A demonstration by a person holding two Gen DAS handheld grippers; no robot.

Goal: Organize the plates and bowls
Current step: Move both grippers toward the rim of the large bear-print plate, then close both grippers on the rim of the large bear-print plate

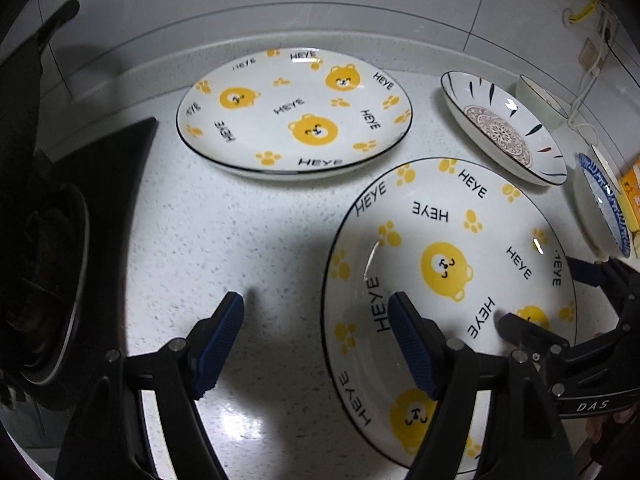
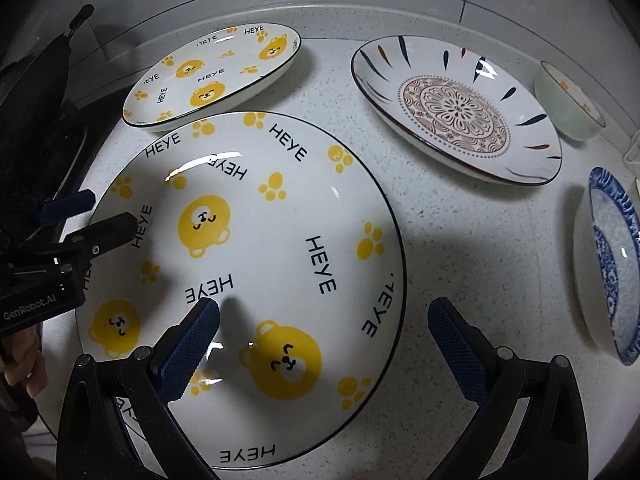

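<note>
Nearest, the left tool [image 1: 316,312] hung released, jaws wide apart: its left finger over bare speckled bench [image 1: 240,232], its right finger over the near-left edge of the front bear plate [image 1: 448,264]. The right tool [image 2: 324,316] was also released w/ jaws spread wide; its left finger sat over the plate's well, its right finger over bare bench just off the plate's right rim. Neither tool gripped anything. In the right wrist view the left tool showed at the plate's left rim, w/ part of a hand [image 2: 24,364] behind it.

The front bear plate, white w/ yellow bear faces, paw prints and "HEYE" lettering, lay flat on the bench. Just behind it to the left lay a 2nd bear plate [image 1: 294,114] of the same pattern, rims near each other, approx. touching in the right wrist view but apart in the left.

To the right and further back sat a white plate w/ brown mandala centre [image 2: 456,114]. Beyond it, near the wall, stood a small pale bowl [image 2: 570,100]. At far right was a blue-patterned dish [image 2: 608,264]. A dark stove top [image 1: 100,208] bordered the bench at left.
</note>
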